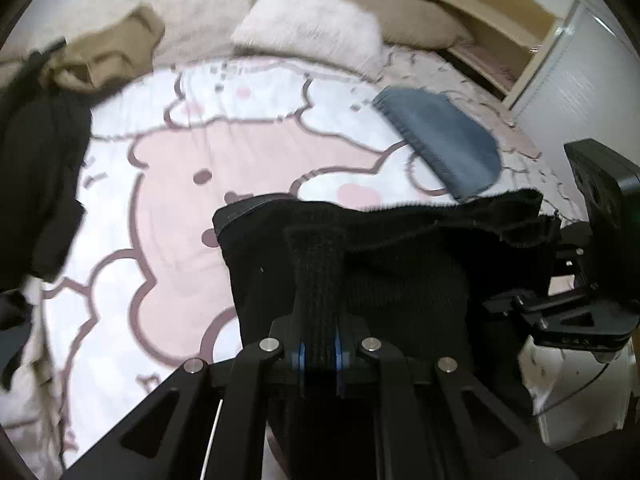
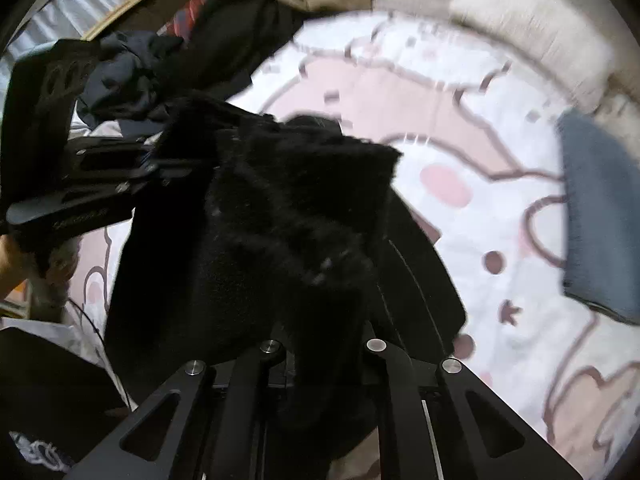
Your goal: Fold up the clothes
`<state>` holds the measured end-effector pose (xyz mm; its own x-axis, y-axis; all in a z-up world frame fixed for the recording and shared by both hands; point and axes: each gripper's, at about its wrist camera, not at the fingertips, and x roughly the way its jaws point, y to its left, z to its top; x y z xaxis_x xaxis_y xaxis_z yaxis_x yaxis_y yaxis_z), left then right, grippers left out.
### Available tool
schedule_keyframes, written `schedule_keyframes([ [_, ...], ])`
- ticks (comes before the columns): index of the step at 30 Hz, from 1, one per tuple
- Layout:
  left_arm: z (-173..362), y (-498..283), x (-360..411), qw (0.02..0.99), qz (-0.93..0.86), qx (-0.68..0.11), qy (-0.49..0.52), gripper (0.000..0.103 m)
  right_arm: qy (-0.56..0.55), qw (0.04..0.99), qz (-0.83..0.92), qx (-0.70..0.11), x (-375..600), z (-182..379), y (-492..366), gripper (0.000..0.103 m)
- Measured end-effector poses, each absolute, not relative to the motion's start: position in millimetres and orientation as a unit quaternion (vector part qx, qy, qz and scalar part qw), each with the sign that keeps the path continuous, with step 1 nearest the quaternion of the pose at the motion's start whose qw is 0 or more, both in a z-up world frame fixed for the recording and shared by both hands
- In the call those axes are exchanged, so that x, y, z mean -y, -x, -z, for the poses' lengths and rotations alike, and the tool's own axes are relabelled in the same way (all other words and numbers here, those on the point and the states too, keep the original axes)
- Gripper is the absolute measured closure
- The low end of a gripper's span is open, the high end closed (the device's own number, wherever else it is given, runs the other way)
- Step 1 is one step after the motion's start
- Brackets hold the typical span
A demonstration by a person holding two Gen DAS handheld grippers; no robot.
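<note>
A black knit garment (image 1: 400, 256) hangs between my two grippers above the bed. My left gripper (image 1: 319, 354) is shut on a ribbed band of it, blue pads pressed to the cloth. In the right wrist view the garment (image 2: 280, 220) covers my right gripper (image 2: 320, 356), which is shut on its fuzzy edge; the fingertips are hidden. The right gripper's body (image 1: 600, 248) shows at the right of the left wrist view. The left gripper's body (image 2: 80, 184) shows at the left of the right wrist view.
The bed has a pink and white cartoon sheet (image 1: 248, 168). A folded grey-blue garment (image 1: 444, 140) lies at its right. A pile of dark and tan clothes (image 2: 224, 32) lies at the left. Pillows (image 1: 312, 24) line the head. A wooden shelf (image 1: 488, 8) stands behind.
</note>
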<state>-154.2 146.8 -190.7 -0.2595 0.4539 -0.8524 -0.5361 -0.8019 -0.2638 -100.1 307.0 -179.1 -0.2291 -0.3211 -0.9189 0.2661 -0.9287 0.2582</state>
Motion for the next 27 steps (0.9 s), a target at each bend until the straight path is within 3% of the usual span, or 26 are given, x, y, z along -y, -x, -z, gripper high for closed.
schedule_keyframes([
  [2, 214, 168, -146, 0.311, -0.780, -0.023, 0.543, 0.093, -0.603, 0.201, 0.771, 0.037, -316, 194, 112, 0.090],
  [4, 224, 169, -144, 0.318, -0.773, -0.018, 0.549, 0.093, -0.607, 0.204, 0.767, 0.054, -330, 206, 121, 0.077],
  [5, 227, 168, -144, 0.324, -0.771, -0.019, 0.548, 0.093, -0.602, 0.191, 0.773, 0.056, -339, 208, 125, 0.063],
  [6, 228, 167, -144, 0.332, -0.771, -0.023, 0.543, 0.093, -0.596, 0.176, 0.782, 0.057, -348, 209, 129, 0.061],
  [15, 231, 168, -146, 0.355, -0.781, -0.035, 0.513, 0.093, -0.500, 0.064, 0.863, 0.037, -395, 170, 110, 0.061],
  [19, 232, 166, -141, 0.359, -0.788, -0.032, 0.499, 0.091, -0.465, 0.182, 0.865, 0.037, -345, 153, 68, 0.061],
  [21, 233, 165, -141, 0.358, -0.792, -0.035, 0.493, 0.090, -0.468, 0.213, 0.857, -0.010, -317, 164, 50, 0.061],
  [25, 232, 164, -142, 0.356, -0.799, -0.036, 0.483, 0.089, -0.497, 0.173, 0.848, -0.062, -326, 216, 47, 0.061],
  [27, 233, 165, -143, 0.357, -0.799, -0.033, 0.484, 0.089, -0.498, 0.167, 0.851, -0.004, -350, 226, 47, 0.063],
])
